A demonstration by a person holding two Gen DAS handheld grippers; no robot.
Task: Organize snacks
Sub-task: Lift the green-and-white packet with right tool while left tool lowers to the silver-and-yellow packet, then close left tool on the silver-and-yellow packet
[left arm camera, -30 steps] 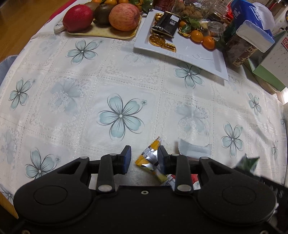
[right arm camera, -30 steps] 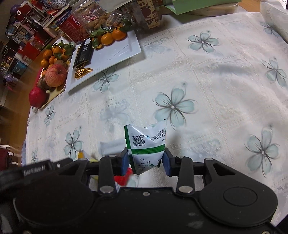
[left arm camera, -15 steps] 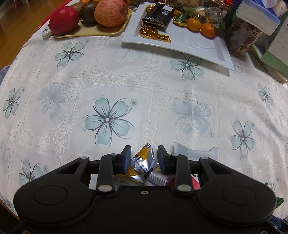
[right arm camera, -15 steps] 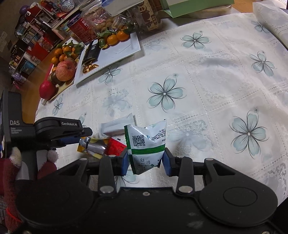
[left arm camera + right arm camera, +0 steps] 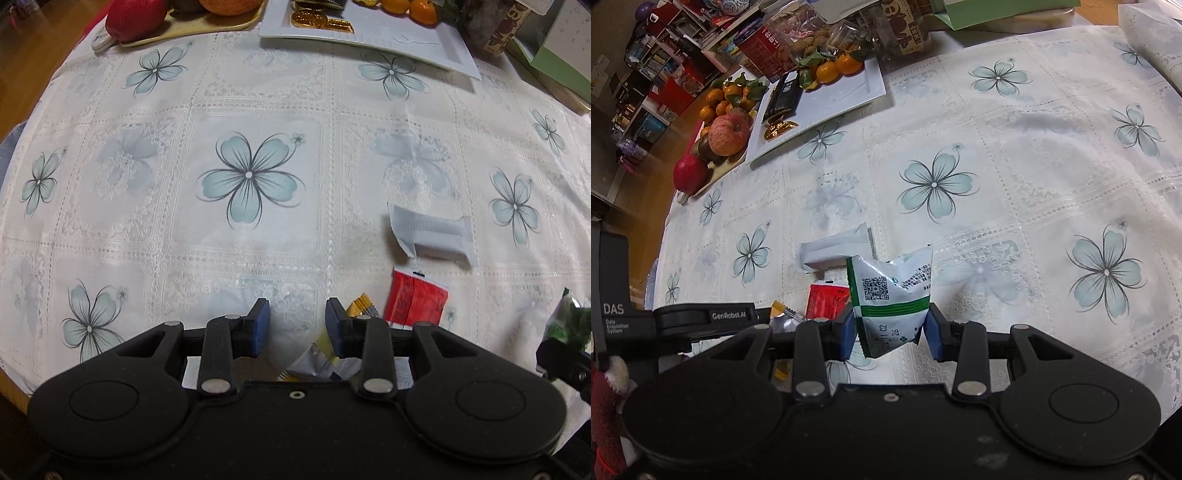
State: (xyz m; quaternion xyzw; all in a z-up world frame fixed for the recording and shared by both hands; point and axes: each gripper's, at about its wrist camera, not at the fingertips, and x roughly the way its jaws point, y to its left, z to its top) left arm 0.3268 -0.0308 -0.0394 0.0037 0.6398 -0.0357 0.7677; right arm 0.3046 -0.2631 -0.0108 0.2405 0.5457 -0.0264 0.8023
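The jaws of the left claw (image 5: pixel 297 325) have just been opening, and the yellow and silver packet (image 5: pixel 328 360) that sat between them half a second ago is now seen lying low by the right-hand pad, mostly under the claw's body, with no pad pressing on it. This is judged a release: the packet is set down beside the red packet (image 5: pixel 413 302), which lies just below the white packet (image 5: pixel 432 236) on the bench (image 5: pixel 258 92). A small pile of snacks is thus being gathered around the red packet.

The right claw (image 5: pixel 890 328) is closed narrowly on the green and white packet (image 5: pixel 892 291), held upright above the bench, just right of the red packet in its own view.

Against the frame a second ago, the left claw is seen lower and nearer the cloth, with the white plate (image 5: pixel 424 48) pushed up to the picture's top edge. The grip on the green and white packet is unchanged.
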